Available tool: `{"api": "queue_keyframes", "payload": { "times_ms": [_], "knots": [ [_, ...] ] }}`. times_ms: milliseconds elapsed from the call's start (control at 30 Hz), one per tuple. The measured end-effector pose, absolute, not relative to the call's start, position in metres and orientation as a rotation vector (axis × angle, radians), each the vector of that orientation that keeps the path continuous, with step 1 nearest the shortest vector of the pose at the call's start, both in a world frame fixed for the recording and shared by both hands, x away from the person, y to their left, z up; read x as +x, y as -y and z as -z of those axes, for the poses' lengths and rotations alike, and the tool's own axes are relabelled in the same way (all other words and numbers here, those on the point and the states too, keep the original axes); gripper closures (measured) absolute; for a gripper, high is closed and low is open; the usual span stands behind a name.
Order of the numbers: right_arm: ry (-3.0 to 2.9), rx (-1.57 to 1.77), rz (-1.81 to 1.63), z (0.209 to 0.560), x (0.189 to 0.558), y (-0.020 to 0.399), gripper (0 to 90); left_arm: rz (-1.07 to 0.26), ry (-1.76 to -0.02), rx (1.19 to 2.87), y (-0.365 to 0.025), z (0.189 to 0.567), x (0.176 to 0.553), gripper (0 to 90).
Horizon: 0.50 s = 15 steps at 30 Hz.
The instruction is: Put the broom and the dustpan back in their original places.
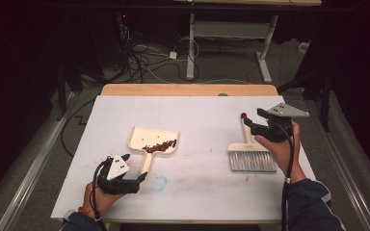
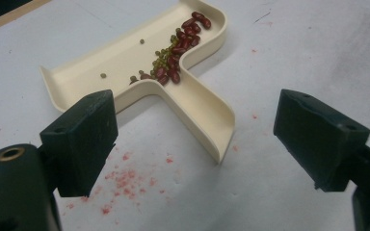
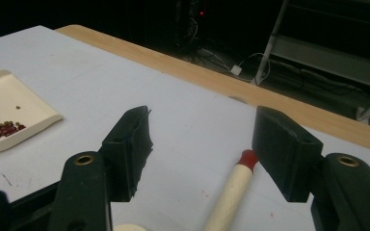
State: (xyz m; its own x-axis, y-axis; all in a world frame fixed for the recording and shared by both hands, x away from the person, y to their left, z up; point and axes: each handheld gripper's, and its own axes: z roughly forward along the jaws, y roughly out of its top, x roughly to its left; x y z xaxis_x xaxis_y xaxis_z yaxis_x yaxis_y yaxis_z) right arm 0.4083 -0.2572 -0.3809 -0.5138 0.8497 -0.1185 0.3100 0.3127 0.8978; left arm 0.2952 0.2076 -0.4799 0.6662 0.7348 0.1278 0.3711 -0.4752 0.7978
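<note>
The right gripper (image 1: pixel 248 121) hangs above the table with its jaws apart and nothing between the pads. In the right gripper view the brush handle (image 3: pixel 230 192) lies on the table below the gap, its red tip (image 3: pixel 247 159) pointing away, but the jaws do not touch it. The brush (image 1: pixel 250 153) rests flat on the white table cover (image 1: pixel 197 115), bristles toward the person, just under the right hand (image 1: pixel 279 149).

The left gripper (image 1: pixel 143 177) rests low near the front edge of the table, jaws also wide apart and empty. It points at the dustpan (image 2: pixel 125 62), and the end of the dustpan handle (image 2: pixel 212 125) lies between and just ahead of the two pads, without contact.

The beans (image 2: pixel 173 53), red ones and small green ones, lie gathered in the dustpan near the place where the handle begins. On the cover I see only reddish marks (image 2: pixel 125 180) and no loose beans, so I judge that the sweeping is finished. What seems to be left is perhaps to take the dustpan and empty it.
</note>
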Motion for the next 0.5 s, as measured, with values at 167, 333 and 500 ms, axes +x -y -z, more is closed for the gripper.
{"api": "queue_keyframes", "payload": {
  "times_ms": [167,333,500],
  "knots": [
    [-1.978,0.972,-1.202,0.373,0.392,0.257,39.0,-0.585,-0.824,2.09,-0.208,0.479,0.294,15.2],
    [-1.99,0.901,-1.201,0.371,0.373,0.253,38.7,-0.589,-0.816,2.088,-0.207,0.478,0.293,15.2],
    [-1.991,0.855,-1.204,0.371,0.36,0.253,36.5,-0.577,-0.799,2.098,-0.205,0.479,0.293,15.2]
  ]
}}
